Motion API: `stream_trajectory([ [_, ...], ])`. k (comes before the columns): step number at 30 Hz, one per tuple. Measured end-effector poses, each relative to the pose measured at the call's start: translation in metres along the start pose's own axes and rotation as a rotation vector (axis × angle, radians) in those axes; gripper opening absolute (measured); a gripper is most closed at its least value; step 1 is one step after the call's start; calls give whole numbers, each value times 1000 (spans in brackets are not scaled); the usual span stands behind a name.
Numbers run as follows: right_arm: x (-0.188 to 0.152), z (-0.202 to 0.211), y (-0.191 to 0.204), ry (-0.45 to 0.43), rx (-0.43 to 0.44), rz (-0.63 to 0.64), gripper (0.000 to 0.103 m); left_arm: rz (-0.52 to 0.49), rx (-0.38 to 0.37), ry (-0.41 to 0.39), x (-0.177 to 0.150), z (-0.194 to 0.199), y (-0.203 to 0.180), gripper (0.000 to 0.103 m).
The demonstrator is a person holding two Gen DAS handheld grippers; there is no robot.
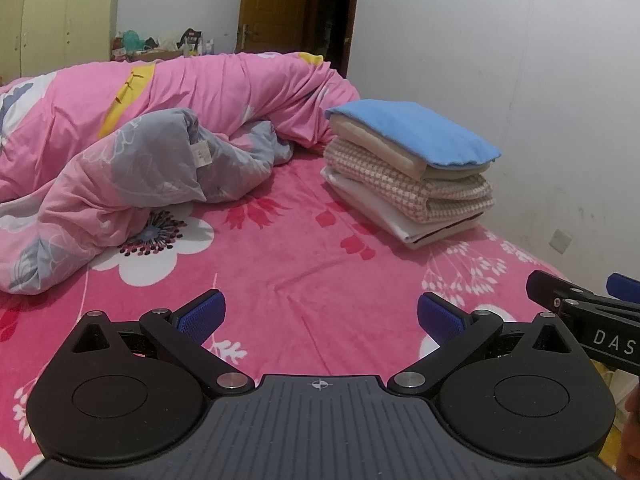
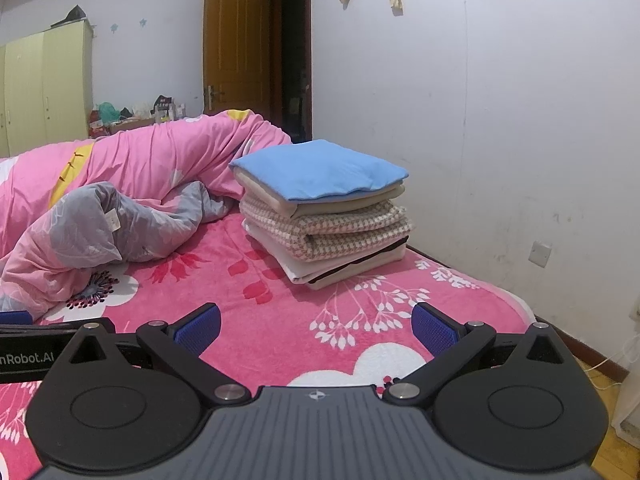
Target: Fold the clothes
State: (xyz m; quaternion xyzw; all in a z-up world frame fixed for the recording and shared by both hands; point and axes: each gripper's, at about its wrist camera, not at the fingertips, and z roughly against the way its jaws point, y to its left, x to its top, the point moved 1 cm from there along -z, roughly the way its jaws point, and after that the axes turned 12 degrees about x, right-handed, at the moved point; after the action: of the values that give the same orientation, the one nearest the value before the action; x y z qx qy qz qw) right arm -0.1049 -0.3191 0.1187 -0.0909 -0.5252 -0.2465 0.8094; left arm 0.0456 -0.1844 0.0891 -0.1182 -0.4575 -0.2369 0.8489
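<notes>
A stack of folded clothes (image 1: 412,172) (image 2: 324,208) rests on the pink flowered bed (image 1: 304,272) (image 2: 256,304) near the wall: a blue piece on top, cream under it, then a checked one and a white one. My left gripper (image 1: 320,316) hovers open over the bedsheet, well short of the stack, with nothing between its blue pads. My right gripper (image 2: 316,328) is likewise open and empty above the sheet. In the left wrist view the right gripper's side (image 1: 584,312) shows at the right edge. Part of the left gripper's body (image 2: 28,344) shows at the left edge of the right wrist view.
A rumpled pink and grey quilt (image 1: 132,152) (image 2: 112,208) fills the bed's left and back. The white wall (image 1: 520,100) runs along the right. A brown door (image 2: 236,40) stands open behind, with a yellow wardrobe (image 2: 44,84) and a cluttered table (image 2: 132,114) at back left.
</notes>
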Motion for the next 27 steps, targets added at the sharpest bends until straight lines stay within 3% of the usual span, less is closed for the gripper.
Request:
stream_trajectory([
  [27,1,0,-1,4,5,3,103,-8,-5,2,1,1,-2,103],
])
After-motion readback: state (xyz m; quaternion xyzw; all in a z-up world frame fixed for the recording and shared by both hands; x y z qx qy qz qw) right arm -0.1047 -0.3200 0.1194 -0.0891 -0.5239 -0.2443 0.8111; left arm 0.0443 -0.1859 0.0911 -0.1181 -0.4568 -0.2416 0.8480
